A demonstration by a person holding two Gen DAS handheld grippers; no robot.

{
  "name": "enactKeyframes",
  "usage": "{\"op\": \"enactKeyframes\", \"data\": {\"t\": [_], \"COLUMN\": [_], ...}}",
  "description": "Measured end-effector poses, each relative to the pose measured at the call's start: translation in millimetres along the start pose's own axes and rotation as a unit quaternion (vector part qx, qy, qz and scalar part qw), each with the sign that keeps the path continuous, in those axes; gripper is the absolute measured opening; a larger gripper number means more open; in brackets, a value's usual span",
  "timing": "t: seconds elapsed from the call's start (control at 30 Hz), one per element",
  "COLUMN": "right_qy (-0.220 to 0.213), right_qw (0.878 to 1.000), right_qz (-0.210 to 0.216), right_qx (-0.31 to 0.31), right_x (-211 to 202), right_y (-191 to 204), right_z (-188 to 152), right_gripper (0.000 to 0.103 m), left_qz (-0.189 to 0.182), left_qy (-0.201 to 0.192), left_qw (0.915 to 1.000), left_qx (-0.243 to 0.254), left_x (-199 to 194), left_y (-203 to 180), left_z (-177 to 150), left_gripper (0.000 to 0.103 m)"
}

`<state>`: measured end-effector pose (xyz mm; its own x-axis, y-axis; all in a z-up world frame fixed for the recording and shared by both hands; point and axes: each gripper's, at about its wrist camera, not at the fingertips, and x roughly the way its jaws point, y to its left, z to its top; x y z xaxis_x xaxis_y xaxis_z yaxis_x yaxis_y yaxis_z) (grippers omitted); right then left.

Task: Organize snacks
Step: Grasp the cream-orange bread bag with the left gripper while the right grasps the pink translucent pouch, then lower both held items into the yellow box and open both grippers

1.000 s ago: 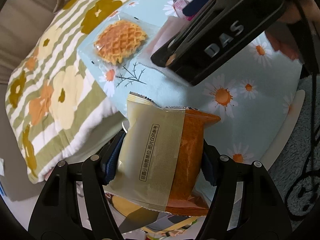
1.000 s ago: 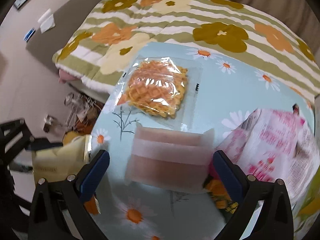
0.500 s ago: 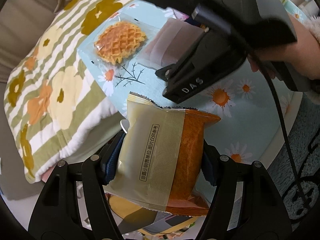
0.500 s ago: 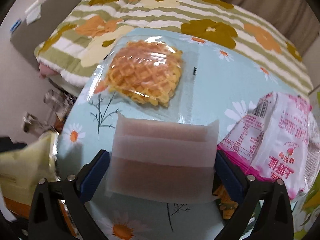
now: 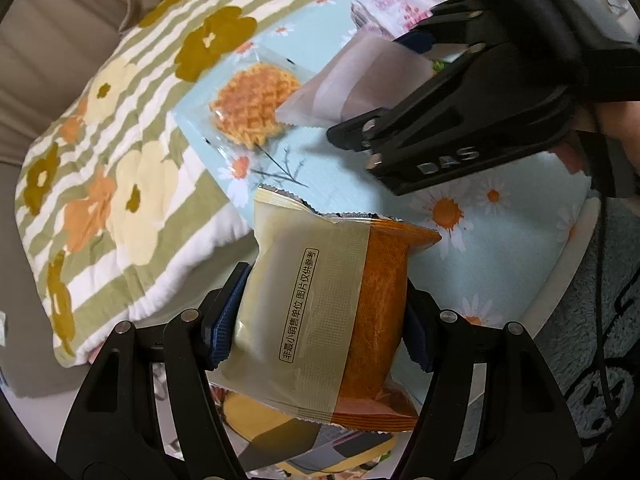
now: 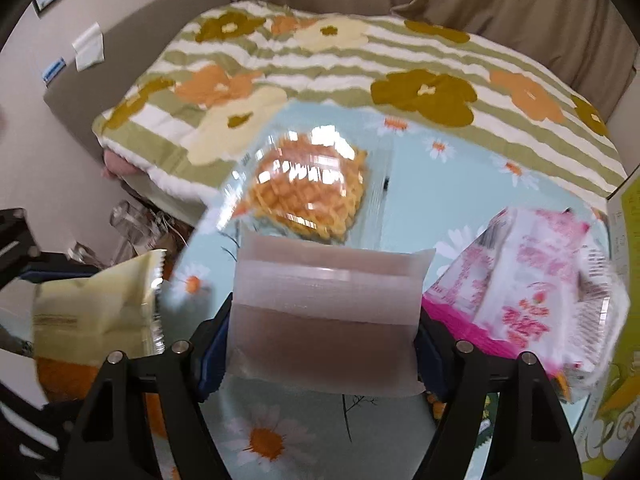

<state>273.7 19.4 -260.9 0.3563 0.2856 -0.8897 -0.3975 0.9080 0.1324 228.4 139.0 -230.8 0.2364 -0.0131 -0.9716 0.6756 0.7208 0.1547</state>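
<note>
A daisy cloth is lying under both grippers. The left gripper is clamping a cake pack between its pads. The right gripper, jaws just closing, is pinching a frosted pouch; a waffle is sitting just beyond its fingertips

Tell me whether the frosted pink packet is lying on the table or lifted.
Lifted. The frosted pink packet sits clamped between the right gripper jaws, which have just been closing, its free end raised above the daisy tablecloth.
</note>
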Motion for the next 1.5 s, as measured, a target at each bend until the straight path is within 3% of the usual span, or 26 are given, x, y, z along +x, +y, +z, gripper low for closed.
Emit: {"op": "enactKeyframes", "data": {"t": [0.23,0.5,0.67,0.87,1.13,1.4,1.5], "right_qy": [-0.058,-0.120,-0.135,-0.140,-0.135,-0.122,-0.124], "right_qw": [0.998,0.992,0.989,0.987,0.986,0.986,0.984], "right_qz": [-0.004,-0.010,-0.031,-0.055,-0.065,-0.044,-0.041], "right_qx": [0.013,0.041,0.045,0.049,0.067,0.107,0.121], "right_x": [-69.4,-155.5,-196.7,-243.1,-267.2,-258.2,-259.3], "right_y": [-15.9,-79.8,-134.3,-218.0,-309.0,-357.1,-362.7], "right_z": [14.7,18.3,5.6,-15.7,-37.0,-46.2,-50.6], "right_gripper": [0.073,0.073,0.073,0.073,0.073,0.073,0.073], "left_qz": [0.016,0.040,0.039,0.007,-0.033,-0.074,-0.092], "left_qy": [-0.034,-0.087,-0.123,-0.150,-0.149,-0.135,-0.136], "left_qw": [0.9993,0.9953,0.9916,0.9886,0.9869,0.9816,0.9782], "left_qx": [0.005,0.013,0.003,-0.012,-0.050,-0.113,-0.127], "left_x": [-29.8,-72.1,-98.2,-111.8,-91.5,-58.9,-52.4], "left_y": [12.5,1.0,-33.3,-95.3,-169.3,-192.4,-190.6], "left_z": [24.2,91.1,153.8,235.1,326.8,363.3,361.6], "left_gripper": [0.065,0.065,0.065,0.065,0.065,0.065,0.082]}}
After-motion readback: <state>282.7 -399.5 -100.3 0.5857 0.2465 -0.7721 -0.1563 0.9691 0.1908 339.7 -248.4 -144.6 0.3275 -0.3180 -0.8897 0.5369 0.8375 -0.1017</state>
